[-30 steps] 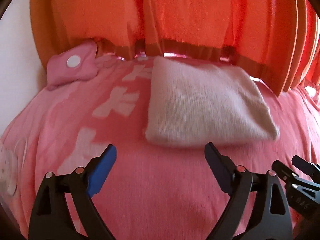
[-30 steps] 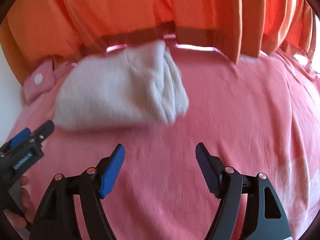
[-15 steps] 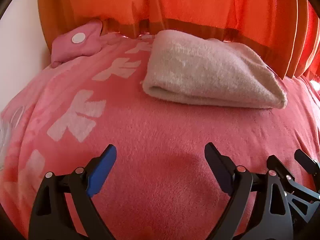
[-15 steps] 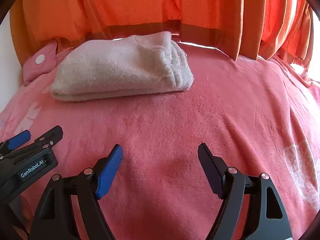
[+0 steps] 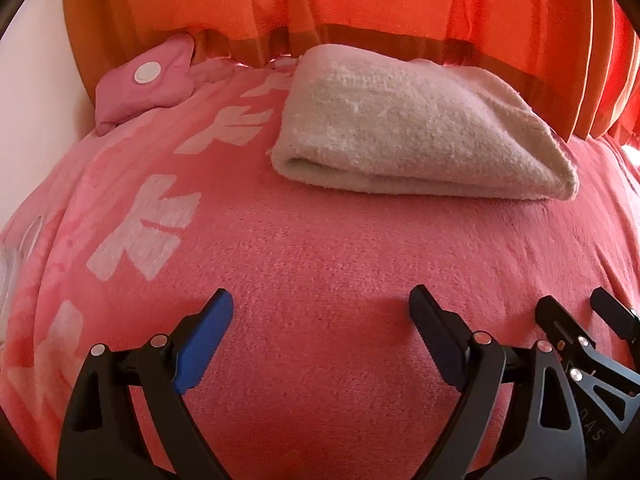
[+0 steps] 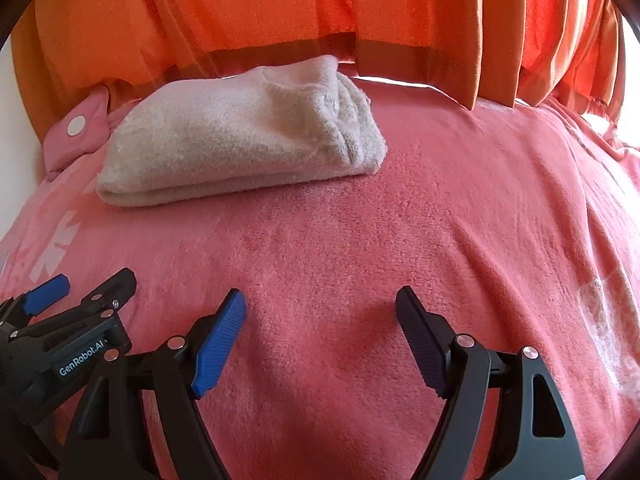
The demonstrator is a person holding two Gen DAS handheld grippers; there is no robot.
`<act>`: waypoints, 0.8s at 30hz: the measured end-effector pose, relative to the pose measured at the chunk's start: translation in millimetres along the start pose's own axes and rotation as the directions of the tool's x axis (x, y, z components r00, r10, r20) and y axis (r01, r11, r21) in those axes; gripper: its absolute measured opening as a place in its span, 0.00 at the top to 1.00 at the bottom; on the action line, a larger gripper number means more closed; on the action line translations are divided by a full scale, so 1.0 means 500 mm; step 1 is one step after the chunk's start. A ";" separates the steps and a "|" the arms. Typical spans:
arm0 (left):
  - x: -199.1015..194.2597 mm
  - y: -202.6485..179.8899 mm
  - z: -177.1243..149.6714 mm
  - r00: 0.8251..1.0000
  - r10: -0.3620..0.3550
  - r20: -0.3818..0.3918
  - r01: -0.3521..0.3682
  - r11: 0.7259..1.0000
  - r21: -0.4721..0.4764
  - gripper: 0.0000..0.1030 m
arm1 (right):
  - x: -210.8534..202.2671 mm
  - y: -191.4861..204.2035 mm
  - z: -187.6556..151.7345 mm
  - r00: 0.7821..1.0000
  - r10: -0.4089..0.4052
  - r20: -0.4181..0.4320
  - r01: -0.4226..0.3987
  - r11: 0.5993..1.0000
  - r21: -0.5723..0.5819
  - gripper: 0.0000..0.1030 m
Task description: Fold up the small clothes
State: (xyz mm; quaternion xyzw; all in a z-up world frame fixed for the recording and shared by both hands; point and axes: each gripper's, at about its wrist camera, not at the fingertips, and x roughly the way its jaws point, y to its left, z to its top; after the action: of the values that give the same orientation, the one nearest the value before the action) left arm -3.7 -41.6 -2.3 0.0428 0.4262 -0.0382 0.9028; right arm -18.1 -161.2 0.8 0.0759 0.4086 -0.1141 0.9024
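Left gripper (image 5: 316,312) nearest, jaws spread wide, nothing between them, only pink blanket (image 5: 320,264) beneath. Right gripper (image 6: 320,312) likewise parted and empty, just beside the left one, both hovering low over the same stretch of blanket; jaws of the right just widened a touch, with nothing between them. Each seen at the edge of the other's view: right one at the lower right corner of the left wrist view, left one at the lower left of the right wrist view.

Farther out, well apart from both, a cream knitted garment (image 6: 244,136) lying on the blanket, already folded into a compact oblong, layers stacked, rolled edge toward the camera. Bunched and a little lumpy at its right end, neat along the near fold. Cannot tell what sort of garment.

Beyond and to the left, a small pink cushion (image 5: 144,80) with a white dot, near the wall. At the back, orange curtain (image 6: 320,12) hanging down to the bed.

Judged from this: fold of this piece looks complete, and released. No other unfolded clothes in view, so nothing visibly left, perhaps a tidying of the lumpy end.
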 end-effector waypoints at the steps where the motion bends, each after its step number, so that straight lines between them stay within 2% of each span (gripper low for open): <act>1: 0.000 -0.002 0.000 1.000 0.003 0.000 -0.003 1.000 0.004 0.15 | 0.000 0.000 0.000 1.000 0.000 0.000 0.000 1.000 0.000 0.27; 24: -0.001 -0.006 -0.002 1.000 0.012 0.004 -0.012 0.999 0.041 0.15 | -0.006 0.028 -0.003 1.000 -0.017 0.011 0.017 1.000 -0.005 0.27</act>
State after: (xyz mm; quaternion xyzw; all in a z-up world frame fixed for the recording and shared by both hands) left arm -5.1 -44.6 -2.9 0.0638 0.4231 -0.0414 0.9029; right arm -17.1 -146.8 2.6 0.0696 0.4046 -0.1212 0.9037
